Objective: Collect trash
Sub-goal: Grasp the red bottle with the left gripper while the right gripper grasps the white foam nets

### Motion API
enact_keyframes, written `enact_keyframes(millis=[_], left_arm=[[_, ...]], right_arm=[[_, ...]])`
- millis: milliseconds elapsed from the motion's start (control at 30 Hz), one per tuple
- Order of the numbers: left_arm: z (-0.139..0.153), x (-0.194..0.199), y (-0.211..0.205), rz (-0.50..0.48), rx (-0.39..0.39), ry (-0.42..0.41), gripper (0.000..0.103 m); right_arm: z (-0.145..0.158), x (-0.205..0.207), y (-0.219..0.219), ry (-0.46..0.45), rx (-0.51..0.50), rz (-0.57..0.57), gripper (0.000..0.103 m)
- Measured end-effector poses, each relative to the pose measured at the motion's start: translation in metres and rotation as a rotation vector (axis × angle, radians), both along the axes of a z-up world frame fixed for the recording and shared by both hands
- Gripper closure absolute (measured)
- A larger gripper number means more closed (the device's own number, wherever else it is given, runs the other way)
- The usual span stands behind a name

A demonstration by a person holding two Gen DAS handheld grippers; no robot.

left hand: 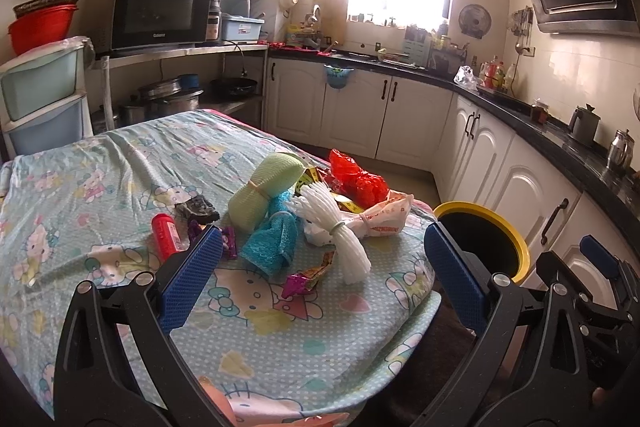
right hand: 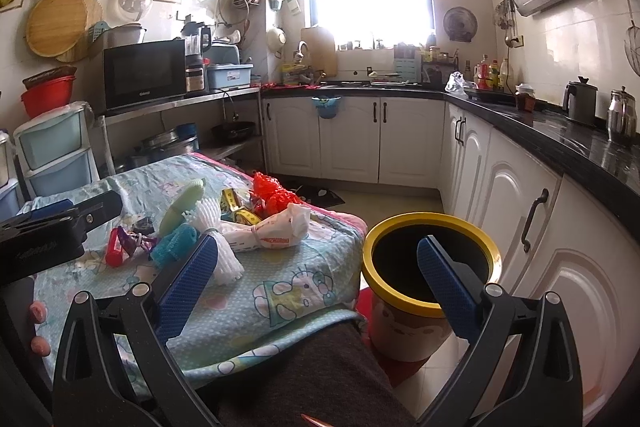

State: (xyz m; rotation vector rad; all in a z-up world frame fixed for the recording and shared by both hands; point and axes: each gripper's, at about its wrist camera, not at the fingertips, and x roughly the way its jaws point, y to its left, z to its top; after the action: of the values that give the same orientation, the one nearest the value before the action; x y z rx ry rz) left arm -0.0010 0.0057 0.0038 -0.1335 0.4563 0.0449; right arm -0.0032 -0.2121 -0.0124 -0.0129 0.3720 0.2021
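A heap of trash lies on the cartoon-print cloth (left hand: 100,163) of the table: a white foam net (left hand: 340,227), a knotted white bag (left hand: 384,217), a red plastic bag (left hand: 356,175), a green foam roll (left hand: 264,187), a teal cloth (left hand: 272,239), a red tube (left hand: 165,235) and candy wrappers (left hand: 310,277). Beside the table's right corner stands a yellow-rimmed bin (right hand: 430,269). My left gripper (left hand: 322,245) hovers open over the near side of the heap, holding nothing. My right gripper (right hand: 318,255) is open and empty, between the table corner and the bin.
White cabinets (right hand: 400,139) under a black counter (right hand: 560,143) run along the back and right, with kettles (right hand: 580,101) on top. A microwave (left hand: 160,13) and plastic drawers (left hand: 40,95) stand at the left. Tiled floor lies between table and cabinets. A person's dark-clad lap (right hand: 312,379) sits below the table edge.
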Motion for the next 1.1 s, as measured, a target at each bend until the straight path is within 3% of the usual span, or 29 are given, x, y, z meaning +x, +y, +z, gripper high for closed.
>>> enact_keyframes(millis=[267,533,733,1100], left_arm=[[-0.003,0.002,0.023,0.058,-0.022,0.008,0.010],[-0.002,0.006,0.070,0.184,-0.064,0.018,0.010],[-0.010,0.009,0.109,0.289,-0.095,0.059,0.010],[-0.030,0.044,0.156,0.370,-0.124,0.159,0.010]], right_arm=[[0.002,0.008,0.023,0.023,-0.033,0.097,0.006],[0.000,0.028,0.062,0.088,-0.047,0.234,0.006],[-0.003,0.045,0.080,0.111,-0.057,0.289,0.006],[-0.016,0.093,0.120,0.165,-0.096,0.415,0.006]])
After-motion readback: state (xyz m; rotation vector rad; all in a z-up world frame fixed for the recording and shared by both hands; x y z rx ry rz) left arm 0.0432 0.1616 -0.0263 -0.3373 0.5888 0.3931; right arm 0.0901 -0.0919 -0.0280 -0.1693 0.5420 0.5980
